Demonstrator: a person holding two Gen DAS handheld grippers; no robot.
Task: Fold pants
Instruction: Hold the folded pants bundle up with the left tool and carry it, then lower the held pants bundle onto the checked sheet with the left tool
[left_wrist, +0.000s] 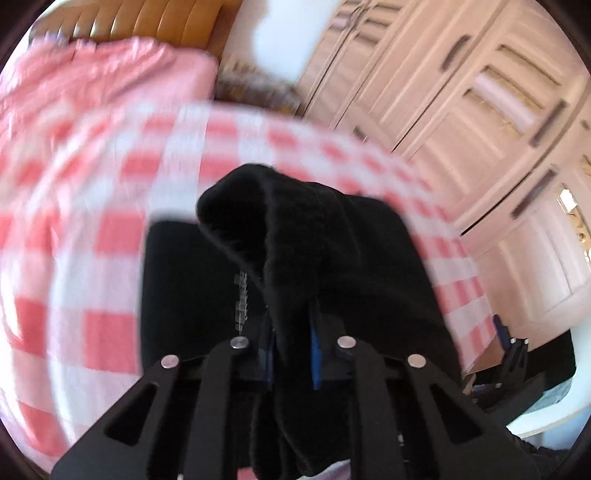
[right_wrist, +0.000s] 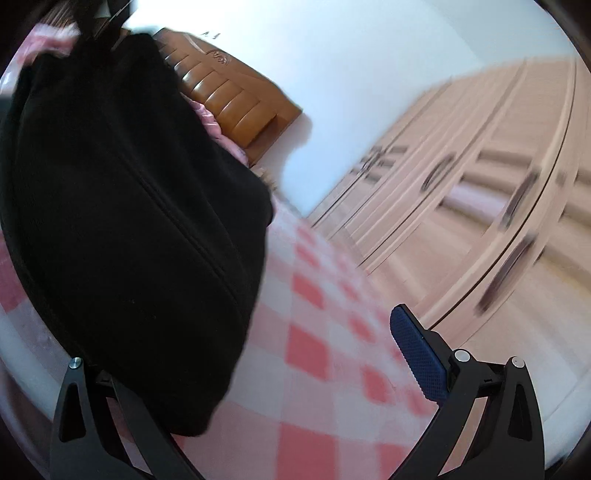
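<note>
Pants (left_wrist: 295, 236) pinched between left tongs (left_wrist: 293, 354)

The black pants (right_wrist: 122, 221) hang left of the wardrobe (right_wrist: 480, 229), above the checked bed (right_wrist: 321, 350); right gripper (right_wrist: 258, 373) fingers (right_wrist: 419, 354) spread apart.

The pants (left_wrist: 295, 229) are looking like matt black fleece, the bedsheet (left_wrist: 92, 229) like soft checked cloth; the headboard (right_wrist: 236, 99) is gleaming as glossy leather, the wardrobe (left_wrist: 461, 110) as smooth pale wood.
</note>
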